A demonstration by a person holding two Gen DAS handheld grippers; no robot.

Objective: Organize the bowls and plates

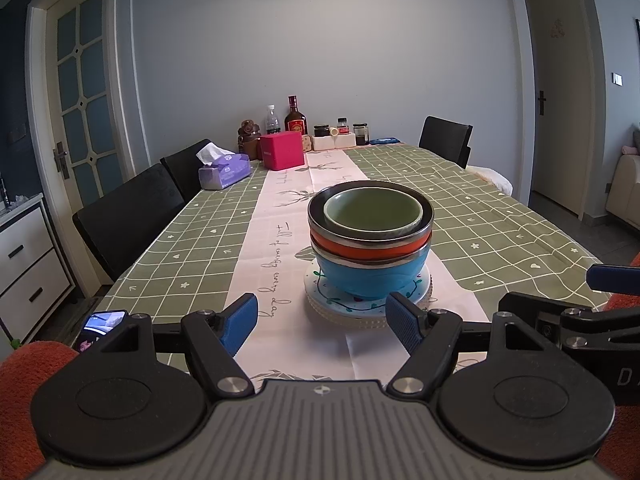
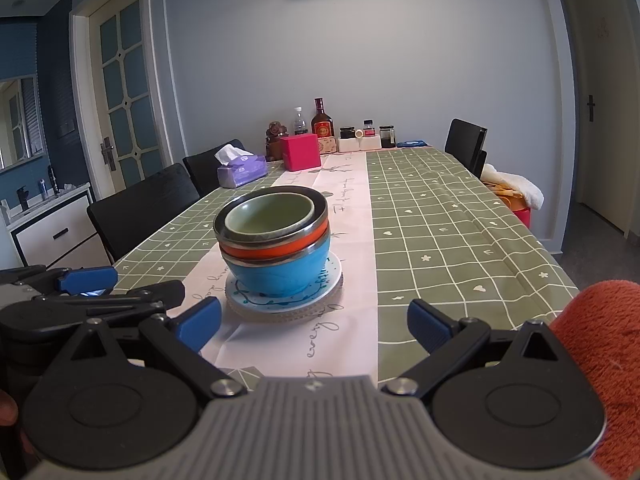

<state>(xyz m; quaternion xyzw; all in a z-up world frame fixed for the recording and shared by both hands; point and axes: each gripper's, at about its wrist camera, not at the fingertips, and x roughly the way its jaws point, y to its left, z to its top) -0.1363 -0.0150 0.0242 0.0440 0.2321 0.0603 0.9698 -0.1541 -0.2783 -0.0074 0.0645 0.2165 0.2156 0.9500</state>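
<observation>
A stack stands on the pink table runner. A green bowl (image 1: 372, 210) nests in an orange steel-rimmed bowl (image 1: 370, 246), which sits in a blue bowl (image 1: 370, 276), on a pile of plates with a white patterned plate (image 1: 344, 304) on top. The same stack shows in the right wrist view: green bowl (image 2: 270, 212), orange bowl (image 2: 276, 246), blue bowl (image 2: 280, 276), plates (image 2: 280, 304). My left gripper (image 1: 322, 326) is open and empty just in front of the stack. My right gripper (image 2: 314, 326) is open and empty, in front and to the right of it.
A purple tissue box (image 1: 224, 174), a pink box (image 1: 282, 150), bottles (image 1: 296, 118) and jars (image 1: 340, 132) stand at the table's far end. Black chairs (image 1: 128, 216) line the left side, another (image 1: 446, 140) is at the far right. A phone (image 1: 104, 320) lies near the left edge.
</observation>
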